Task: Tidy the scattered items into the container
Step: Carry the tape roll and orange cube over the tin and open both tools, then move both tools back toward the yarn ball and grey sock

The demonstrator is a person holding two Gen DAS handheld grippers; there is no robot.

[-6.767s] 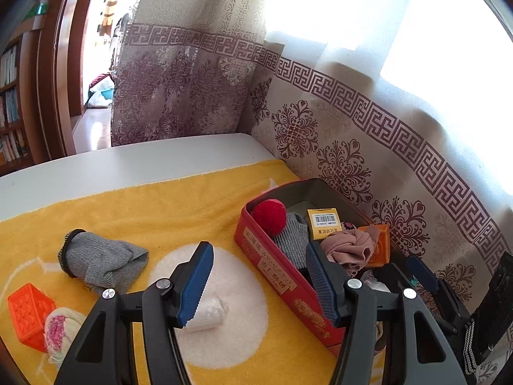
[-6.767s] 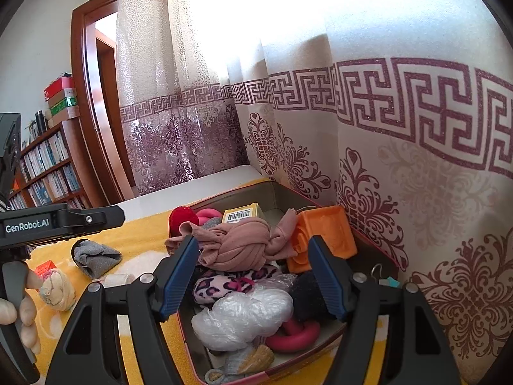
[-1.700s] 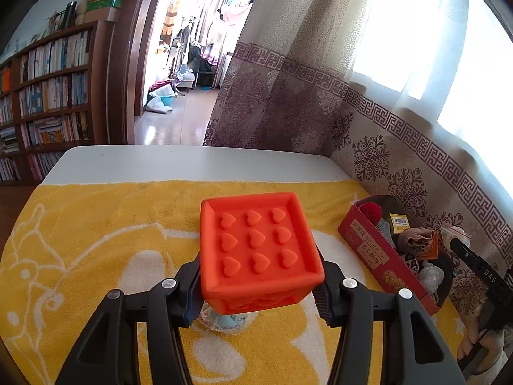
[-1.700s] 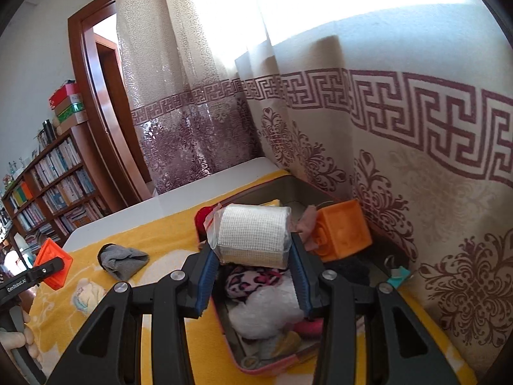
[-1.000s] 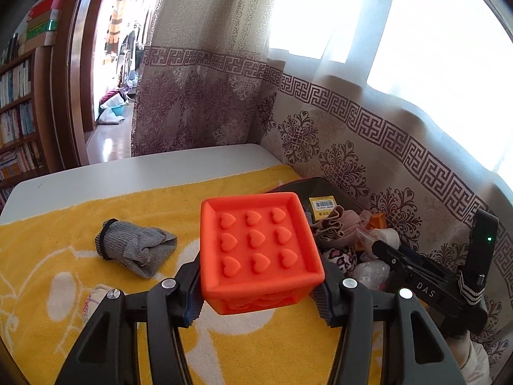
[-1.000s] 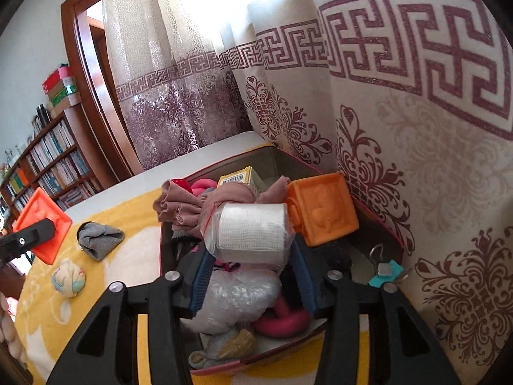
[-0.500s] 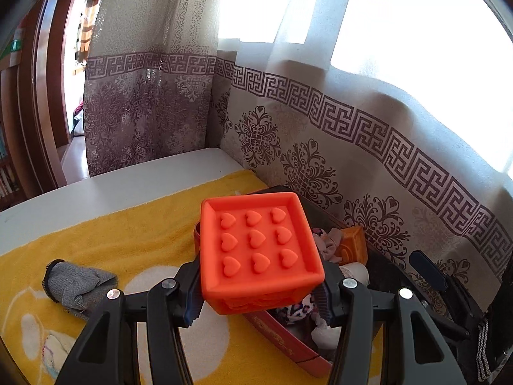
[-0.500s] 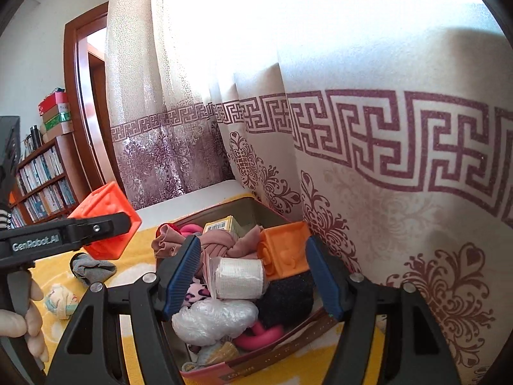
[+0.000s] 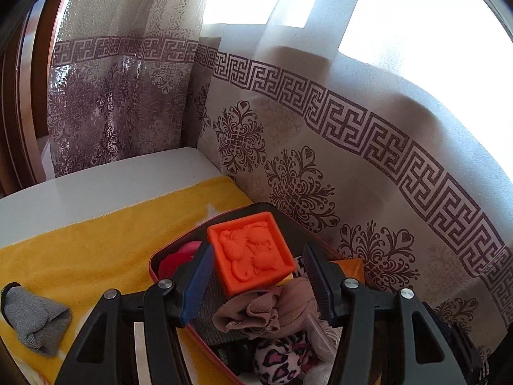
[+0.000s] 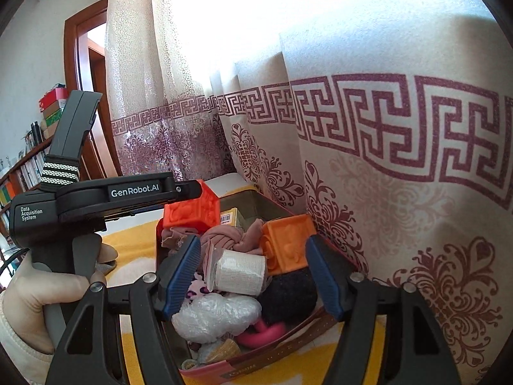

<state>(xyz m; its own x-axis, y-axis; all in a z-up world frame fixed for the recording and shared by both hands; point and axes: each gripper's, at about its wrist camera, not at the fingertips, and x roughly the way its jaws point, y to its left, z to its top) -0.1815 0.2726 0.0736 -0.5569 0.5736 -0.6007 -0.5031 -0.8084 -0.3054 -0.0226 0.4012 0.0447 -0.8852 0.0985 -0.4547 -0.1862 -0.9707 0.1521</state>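
The red box [image 9: 153, 264] [image 10: 288, 357] holds several items on the yellow towel [image 9: 96, 243]. My left gripper [image 9: 256, 276] is open over the box; the orange-red embossed cube [image 9: 250, 252] [image 10: 192, 210] lies free between its fingers, on the pile. My right gripper [image 10: 253, 276] is open and empty above the box's near end. The white gauze roll [image 10: 239, 271] lies in the box beside an orange cube [image 10: 285, 243] and a pink knotted cloth [image 10: 224, 235] [image 9: 266, 308]. A grey sock [image 9: 32, 320] lies on the towel at left.
A patterned curtain [image 9: 352, 147] hangs right behind the box. The white table edge [image 9: 96, 179] lies beyond the towel. A doorway and bookshelves [image 10: 19, 173] stand at far left. The left gripper's body and the hand [image 10: 57, 276] holding it fill the left of the right wrist view.
My left gripper has moved over the box and opened, letting go of the orange-red cube, which has turned onto another face. The right gripper stays open above the released gauze roll.
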